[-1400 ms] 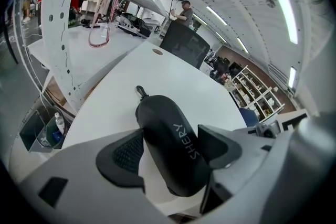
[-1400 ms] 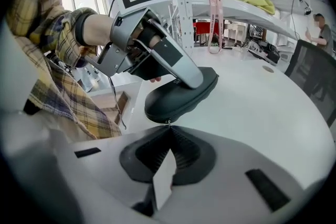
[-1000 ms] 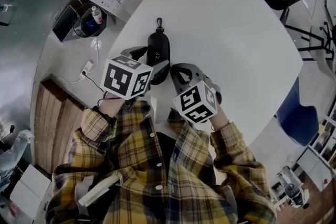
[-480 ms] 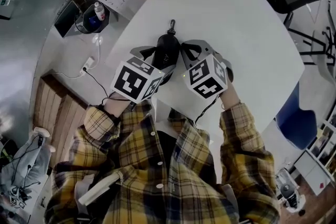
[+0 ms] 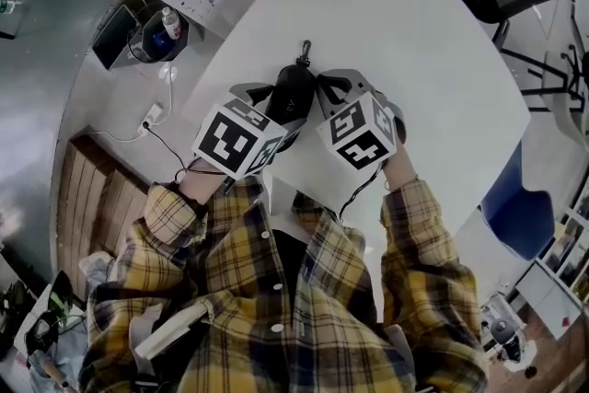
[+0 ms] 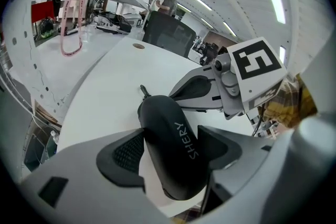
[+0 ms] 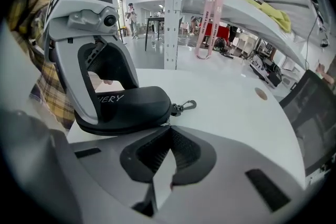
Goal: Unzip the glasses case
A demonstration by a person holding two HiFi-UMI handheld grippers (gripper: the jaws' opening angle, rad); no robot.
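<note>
Slip risk here
My left gripper (image 6: 170, 134) clamps the glasses case (image 6: 170, 165), right gripper (image 7: 171, 131) pinches the zipper pull (image 7: 169, 122); tiny bite, could slip.

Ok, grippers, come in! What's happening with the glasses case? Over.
Left gripper shut on glasses case. Right gripper shut on zipper pull by the clip. Case zipped. Nothing blocking.

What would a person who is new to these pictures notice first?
A black oval glasses case lies on the white table, close in front of the person. The jaws of the left gripper clamp its two long sides. Those of the right gripper meet at its seam, beside the small metal clip at its far end.
</note>
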